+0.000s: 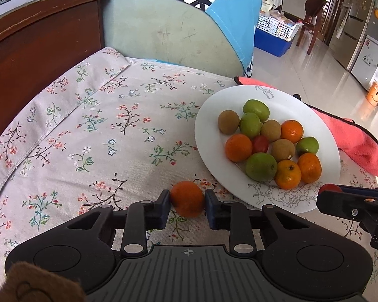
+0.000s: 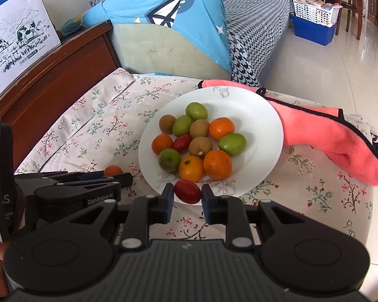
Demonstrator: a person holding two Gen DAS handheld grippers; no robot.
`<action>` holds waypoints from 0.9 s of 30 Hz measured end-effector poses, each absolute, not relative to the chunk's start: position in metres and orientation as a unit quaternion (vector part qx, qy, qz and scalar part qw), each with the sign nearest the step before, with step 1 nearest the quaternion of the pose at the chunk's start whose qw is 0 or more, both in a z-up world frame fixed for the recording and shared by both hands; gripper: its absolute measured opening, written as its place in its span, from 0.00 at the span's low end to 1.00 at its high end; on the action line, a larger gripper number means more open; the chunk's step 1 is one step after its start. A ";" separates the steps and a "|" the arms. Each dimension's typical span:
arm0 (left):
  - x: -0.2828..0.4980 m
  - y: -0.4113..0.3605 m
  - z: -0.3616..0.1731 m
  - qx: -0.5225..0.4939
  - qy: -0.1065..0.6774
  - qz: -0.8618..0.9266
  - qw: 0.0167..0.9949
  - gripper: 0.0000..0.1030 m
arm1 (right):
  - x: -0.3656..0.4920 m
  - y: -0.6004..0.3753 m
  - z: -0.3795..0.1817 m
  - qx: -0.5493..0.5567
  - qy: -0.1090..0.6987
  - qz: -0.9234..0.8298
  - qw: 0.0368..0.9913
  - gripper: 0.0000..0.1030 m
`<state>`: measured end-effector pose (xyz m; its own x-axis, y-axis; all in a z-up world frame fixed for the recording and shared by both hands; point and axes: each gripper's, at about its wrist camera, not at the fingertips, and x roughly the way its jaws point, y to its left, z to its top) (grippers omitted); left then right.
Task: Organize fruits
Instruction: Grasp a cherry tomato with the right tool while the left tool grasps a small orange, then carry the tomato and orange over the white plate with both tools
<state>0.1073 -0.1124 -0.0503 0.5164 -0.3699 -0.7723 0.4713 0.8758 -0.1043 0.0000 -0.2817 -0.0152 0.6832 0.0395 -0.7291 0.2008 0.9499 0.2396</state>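
Observation:
A white plate (image 1: 214,115) (image 2: 262,125) sits on a floral tablecloth and holds several fruits: oranges, green fruits, brown fruits and one red fruit. My left gripper (image 1: 187,198) is shut on a small orange (image 1: 187,198), just left of the plate's near rim; the orange also shows in the right wrist view (image 2: 112,170). My right gripper (image 2: 187,192) is shut on a red fruit (image 2: 187,191) at the plate's near rim; the red fruit shows in the left wrist view (image 1: 329,188).
A pink cloth (image 1: 355,138) (image 2: 327,136) lies behind and right of the plate. A wooden bed frame (image 1: 37,45) stands to the left, a cushion with a blue garment (image 2: 168,25) behind. The table edge drops to the floor on the right.

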 end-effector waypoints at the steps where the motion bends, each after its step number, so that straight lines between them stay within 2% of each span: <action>1: 0.107 -0.112 -0.050 0.058 0.427 -0.241 0.870 0.26 | 0.000 -0.282 -0.015 0.154 0.395 -0.044 0.904 0.23; 17: 0.114 -0.121 -0.004 0.014 0.367 -0.262 0.892 0.26 | 0.004 -0.320 0.013 0.201 0.339 -0.062 0.917 0.23; 27: 0.127 -0.155 -0.005 -0.020 0.360 -0.292 0.886 0.26 | 0.020 -0.360 0.009 0.254 0.305 -0.113 0.911 0.23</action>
